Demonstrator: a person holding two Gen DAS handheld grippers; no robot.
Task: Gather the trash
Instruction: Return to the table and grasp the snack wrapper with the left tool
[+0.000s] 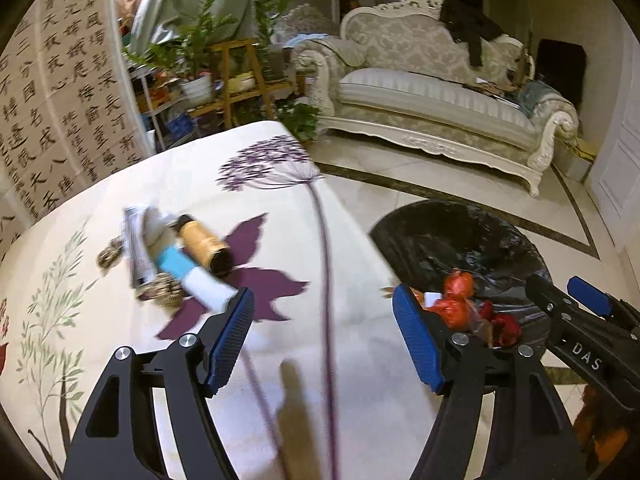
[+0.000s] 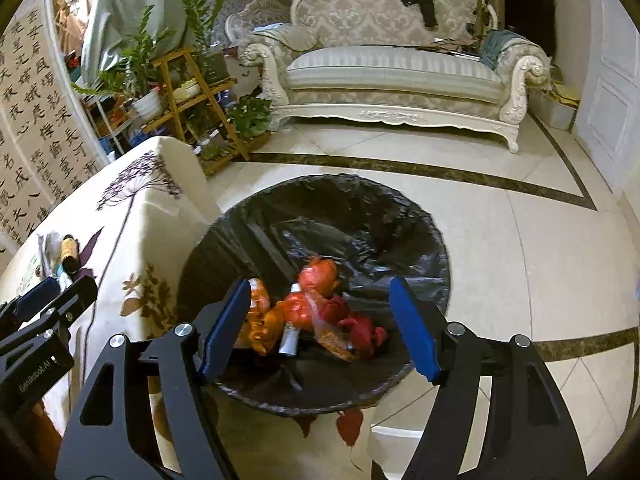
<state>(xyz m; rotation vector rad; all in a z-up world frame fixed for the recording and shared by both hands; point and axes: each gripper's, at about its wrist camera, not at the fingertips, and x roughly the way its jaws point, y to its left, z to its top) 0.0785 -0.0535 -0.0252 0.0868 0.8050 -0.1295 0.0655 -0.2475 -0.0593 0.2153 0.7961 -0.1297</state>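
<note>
A small heap of trash lies on the flowered tablecloth (image 1: 280,184): a tan and black bottle (image 1: 206,246), a blue and white tube (image 1: 192,272), a silvery wrapper (image 1: 136,244) and brown crumpled bits (image 1: 164,290). My left gripper (image 1: 324,312) hovers over the cloth just right of the heap, jaws wide and empty. Beside the table stands a bin lined with a black bag (image 2: 320,216), holding red and orange crumpled wrappers (image 2: 316,304) and a small silver can (image 2: 289,338). My right gripper (image 2: 320,304) hangs open above the bin, nothing between its pads.
An ornate cream sofa (image 2: 392,76) stands across the tiled floor (image 2: 540,260). A wooden plant rack (image 2: 188,92) with potted plants is behind the table. A calligraphy screen (image 1: 52,112) borders the table's left side. A white door (image 2: 608,100) is at far right.
</note>
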